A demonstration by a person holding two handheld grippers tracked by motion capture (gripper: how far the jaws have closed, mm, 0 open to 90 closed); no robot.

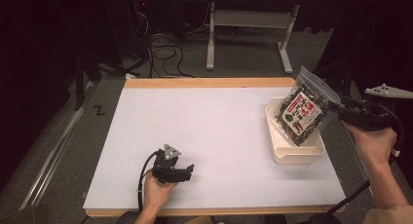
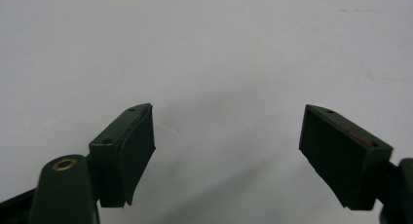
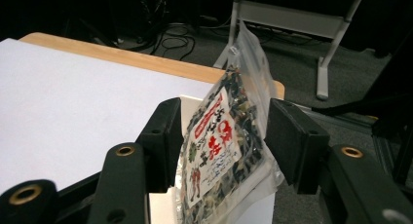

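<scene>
Nearest the person, the left claw rests low on the white-topped table near its front edge, its two black jaws spread wide with nothing between them but bare white surface. Farther off, at the table's right side, the right claw comes in from the right edge and points toward a clear plastic zip bag of dark dried flakes with a red-and-white printed label. The bag stands tilted in a white rectangular plastic tub, its lower end inside the tub. In the right gripper view the bag sits between released jaws; whether either pad touches it I cannot tell.
</scene>
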